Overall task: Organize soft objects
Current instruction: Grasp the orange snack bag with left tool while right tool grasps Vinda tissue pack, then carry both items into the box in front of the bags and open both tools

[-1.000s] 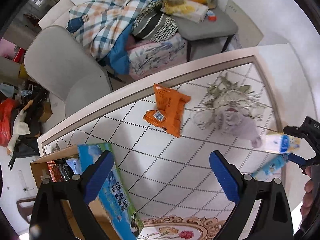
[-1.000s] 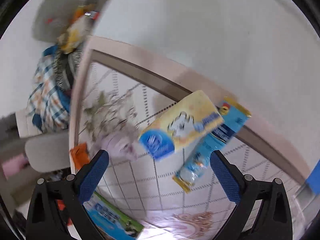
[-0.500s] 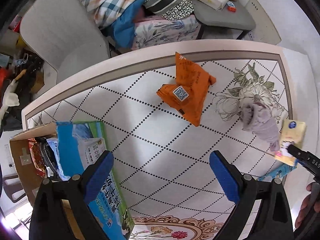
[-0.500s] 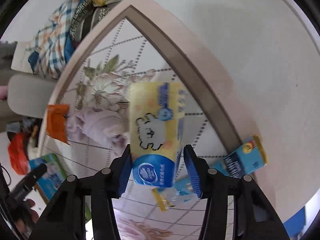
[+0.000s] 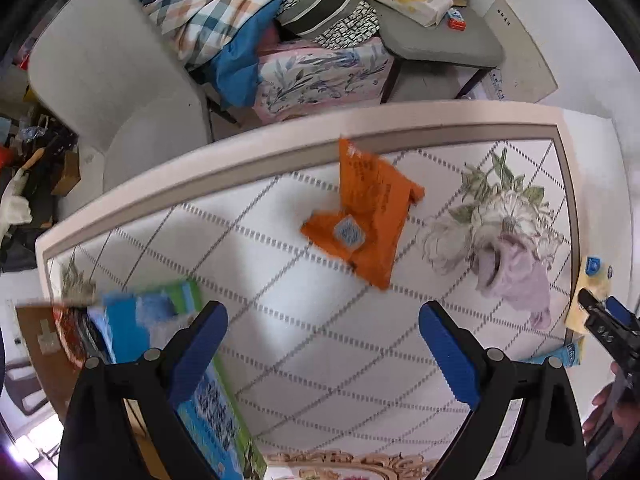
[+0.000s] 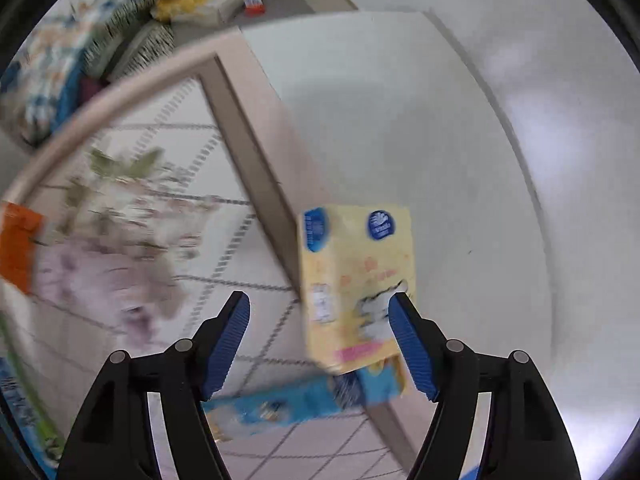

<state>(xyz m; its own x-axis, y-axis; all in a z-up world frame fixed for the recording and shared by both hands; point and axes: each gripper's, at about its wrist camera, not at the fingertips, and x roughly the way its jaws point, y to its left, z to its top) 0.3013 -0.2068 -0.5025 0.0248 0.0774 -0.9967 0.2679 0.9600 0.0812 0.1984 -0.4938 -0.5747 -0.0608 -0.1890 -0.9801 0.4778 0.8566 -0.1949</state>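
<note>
Left tongs point straight down over the bench, blue pads wide apart, nothing between them. Orange packet lies at 12 o'clock of the pads, near the far rim. Lilac cloth at 2 o'clock on the flower print. Yellow tissue pack at 3 o'clock, at the bench edge, with the right tongs over it. Open cardboard box at 9 o'clock, blurred.
</note>
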